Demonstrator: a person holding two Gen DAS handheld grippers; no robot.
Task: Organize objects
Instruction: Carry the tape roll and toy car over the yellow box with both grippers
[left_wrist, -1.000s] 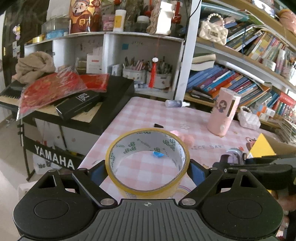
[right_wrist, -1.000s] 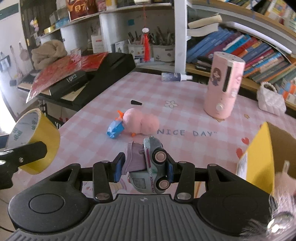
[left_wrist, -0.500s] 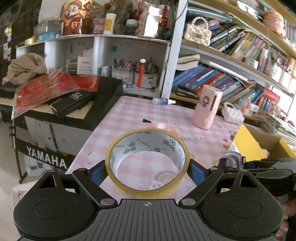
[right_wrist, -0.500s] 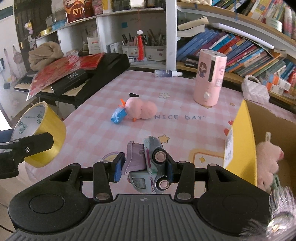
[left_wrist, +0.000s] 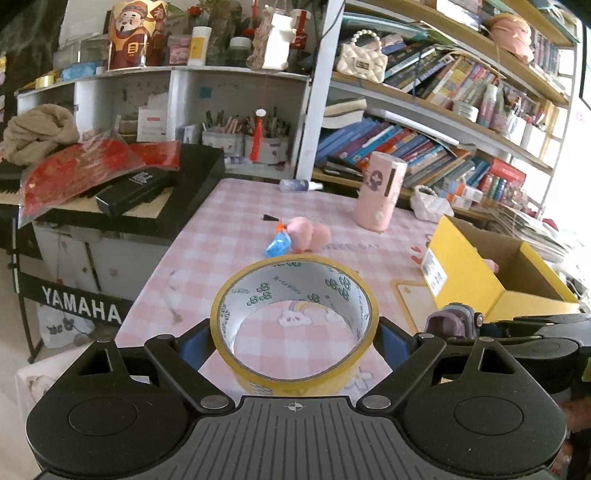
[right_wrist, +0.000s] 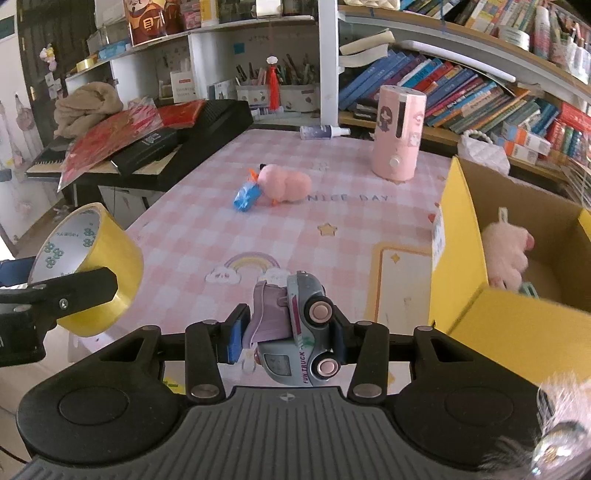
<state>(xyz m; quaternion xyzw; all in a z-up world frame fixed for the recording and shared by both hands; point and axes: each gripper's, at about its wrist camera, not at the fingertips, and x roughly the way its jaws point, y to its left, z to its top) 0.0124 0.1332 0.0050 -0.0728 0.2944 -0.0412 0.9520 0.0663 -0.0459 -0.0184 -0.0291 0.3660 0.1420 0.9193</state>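
- A pink checked worktop (right_wrist: 192, 236) runs back to crowded bookshelves (right_wrist: 461, 85); its near-left edge drops off beside a black Yamaha keyboard (left_wrist: 122, 221).
- One yellow cardboard box (right_wrist: 458, 236) stands open at the worktop's right edge, one pink plush (right_wrist: 506, 251) inside it.
- The printed stretch of cloth between the box and the left edge lies bare, giving open room.
- Beyond the box's far-left corner, mid-worktop: one pink plush toy (right_wrist: 284, 182) touching one blue packet (right_wrist: 245, 195). Behind the box stands one pink cylinder (right_wrist: 397, 133); one small bottle (right_wrist: 321, 131) lies at the back edge.
- The left gripper (left_wrist: 295, 338) has its jaws clamped on one yellow tape roll (left_wrist: 295, 380), held well left of the box.
- The right gripper (right_wrist: 286, 328) has its jaws clamped on one toy truck (right_wrist: 299, 332), tipped on its side, just left of the box's near wall.
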